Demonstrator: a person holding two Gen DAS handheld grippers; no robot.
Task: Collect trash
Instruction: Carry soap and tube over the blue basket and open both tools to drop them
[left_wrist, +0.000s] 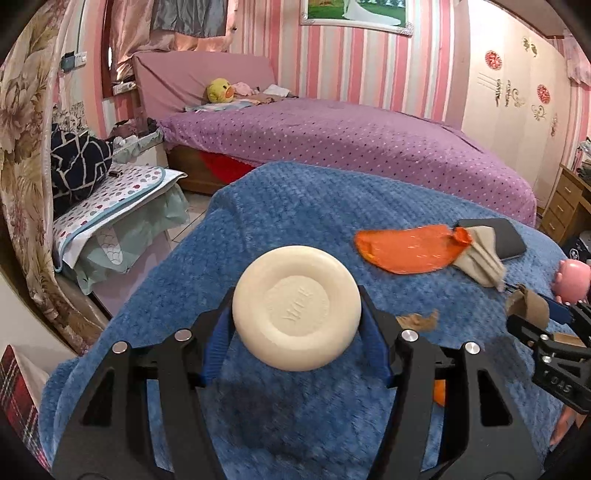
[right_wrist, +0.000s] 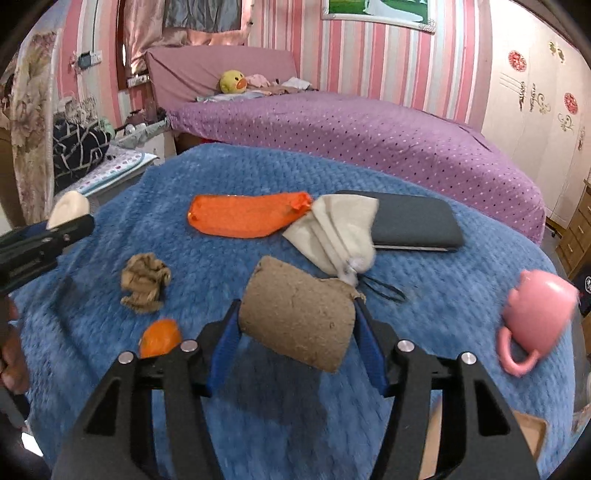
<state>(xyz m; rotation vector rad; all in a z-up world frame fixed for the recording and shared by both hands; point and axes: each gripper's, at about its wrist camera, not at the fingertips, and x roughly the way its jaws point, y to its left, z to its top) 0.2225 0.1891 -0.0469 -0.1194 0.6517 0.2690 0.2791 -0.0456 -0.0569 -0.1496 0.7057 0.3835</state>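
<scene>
My left gripper is shut on a round cream soap bar and holds it above the blue blanket; it also shows at the left of the right wrist view. My right gripper is shut on a brown cardboard tube, held above the blanket; the tube also shows in the left wrist view. On the blanket lie a crumpled brown paper ball, an orange peel piece and a flat orange balloon.
A beige drawstring pouch lies partly on a dark phone. A pink mug lies on its side at the right. A purple bed stands behind. A cluttered side table stands at the left.
</scene>
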